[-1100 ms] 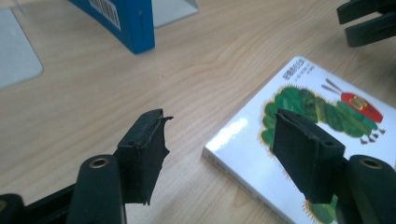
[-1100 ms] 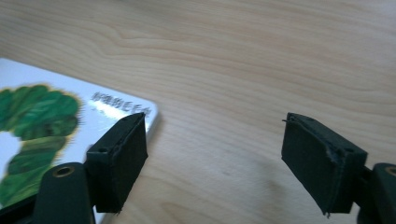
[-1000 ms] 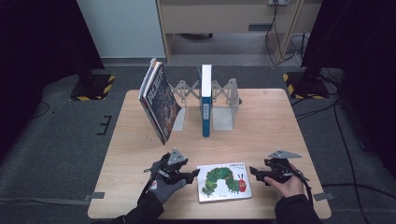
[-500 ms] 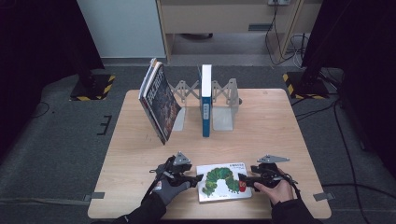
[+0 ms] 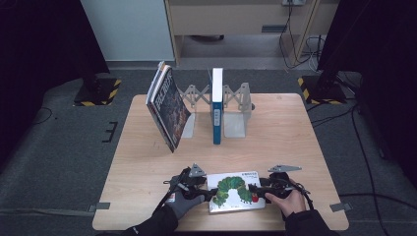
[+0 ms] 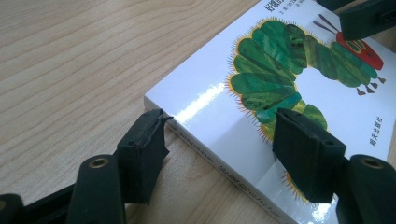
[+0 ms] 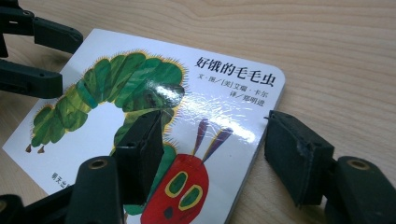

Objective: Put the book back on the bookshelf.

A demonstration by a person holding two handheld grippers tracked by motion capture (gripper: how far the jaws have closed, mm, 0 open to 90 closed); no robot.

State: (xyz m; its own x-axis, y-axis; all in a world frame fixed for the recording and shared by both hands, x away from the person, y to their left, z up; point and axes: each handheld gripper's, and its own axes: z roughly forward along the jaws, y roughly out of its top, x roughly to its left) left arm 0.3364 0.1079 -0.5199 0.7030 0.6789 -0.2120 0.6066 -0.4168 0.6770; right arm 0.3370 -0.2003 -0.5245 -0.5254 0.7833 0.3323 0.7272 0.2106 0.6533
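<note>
1. Since the earlier picture, your right gripper (image 5: 256, 189) has slid in from the table's right edge to the caterpillar board book (image 5: 236, 191), and its jaws have just been closing.
2. That book lies flat, cover up, at the near edge of the table (image 5: 295, 142), between your two hands.
3. Your right gripper's jaws straddle the book's edge by the caterpillar's red head: one over the cover, one beside the edge on the wood, with gaps showing, so nothing is gripped yet.
4. Your left gripper (image 5: 209, 191) stands wide across the opposite corner, one jaw at the spine, one above the cover.
5. Expect a stiff, thick, fairly light book with a glossy, probably slippery cover; pinch across its thickness at the edges.
</note>
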